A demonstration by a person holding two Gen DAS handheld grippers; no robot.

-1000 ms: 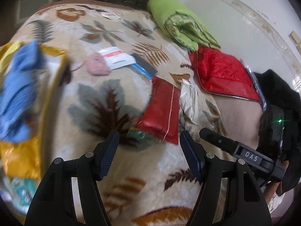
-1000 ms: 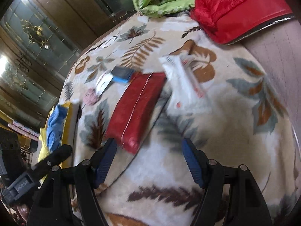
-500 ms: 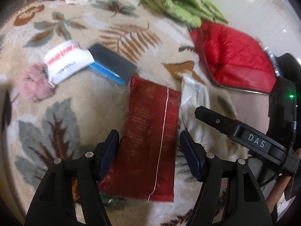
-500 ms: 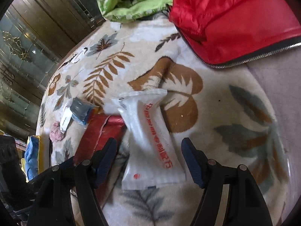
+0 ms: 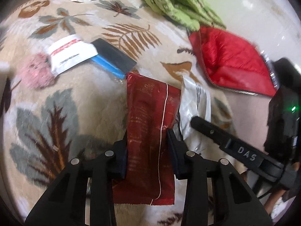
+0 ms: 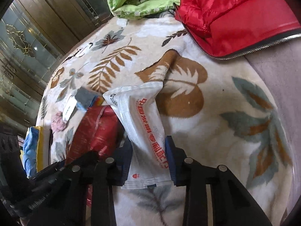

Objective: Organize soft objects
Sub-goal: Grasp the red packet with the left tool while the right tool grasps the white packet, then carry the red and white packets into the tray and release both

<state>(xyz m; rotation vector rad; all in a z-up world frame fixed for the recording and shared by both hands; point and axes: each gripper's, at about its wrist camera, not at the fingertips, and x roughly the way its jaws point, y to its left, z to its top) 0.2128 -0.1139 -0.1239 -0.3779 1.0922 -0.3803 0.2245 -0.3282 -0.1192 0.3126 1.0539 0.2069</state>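
Observation:
A dark red foil packet (image 5: 150, 103) lies lengthways on the leaf-patterned blanket (image 5: 56, 113). My left gripper (image 5: 147, 137) straddles the packet's near half. Its jaws are closing, and both pads touch the packet's edges, which crumple at the right pad. Right beside it lies a white packet with red lettering (image 6: 139, 109). My right gripper (image 6: 148, 148) is closing on this one too, and the pads squeeze its waist narrow. In the right wrist view the red packet (image 6: 94, 131) shows at the left. One right finger (image 5: 212, 131) crosses the left wrist view.
A red quilted jacket (image 5: 229, 60) and a folded green quilt (image 5: 178, 1) lie at the far right. A pink knitted piece (image 5: 35, 71), a white label pack (image 5: 69, 54) and a dark-and-blue pack (image 5: 112, 60) lie far left. Blue cloth on yellow (image 6: 30, 146) lies near the blanket's left edge.
Both grippers came forward and down over the packets. Their jaws went from wide open to narrowed, the left around the red packet, the right around the white one.

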